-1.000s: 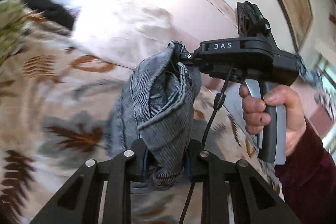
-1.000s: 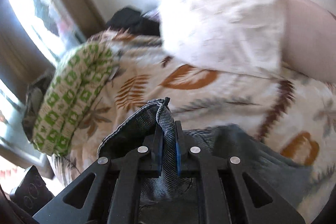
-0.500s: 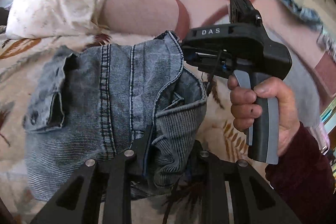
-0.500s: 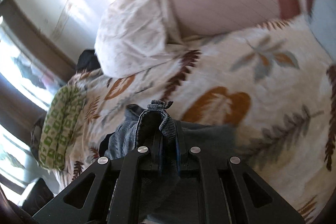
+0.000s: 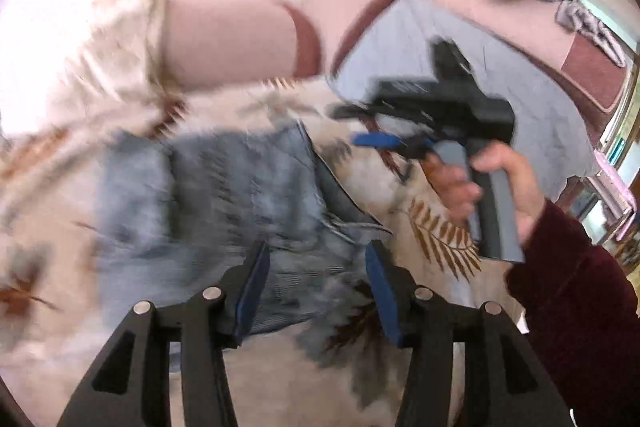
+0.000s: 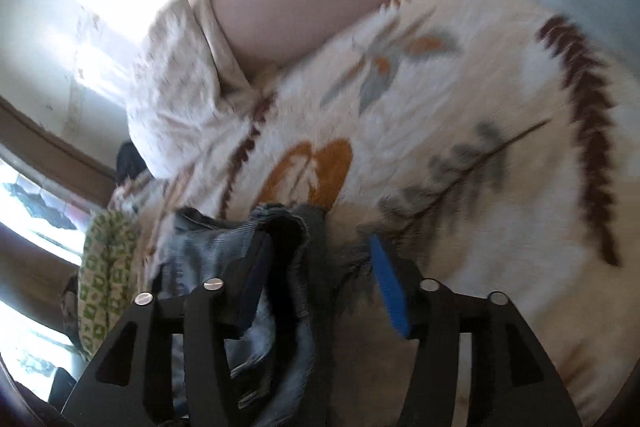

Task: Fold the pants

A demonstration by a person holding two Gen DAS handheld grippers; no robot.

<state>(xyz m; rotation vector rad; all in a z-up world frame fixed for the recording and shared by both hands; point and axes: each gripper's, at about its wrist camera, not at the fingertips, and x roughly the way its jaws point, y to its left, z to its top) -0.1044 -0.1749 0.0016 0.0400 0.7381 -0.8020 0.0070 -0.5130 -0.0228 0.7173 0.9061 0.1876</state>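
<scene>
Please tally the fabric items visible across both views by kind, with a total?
Jeans: 1
Leaf-print blanket: 1
Pillow: 1
Green-patterned cloth: 1
Grey sheet: 1
Total: 5

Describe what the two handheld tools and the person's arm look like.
Each tool is matte black plastic with silver rivets along its linkages and bright blue pads lining its two fingers: left tool, right tool. From the left camera, the right tool has a boxy black body and a grey pistol handle. The right hand wears a dark maroon sleeve.
</scene>
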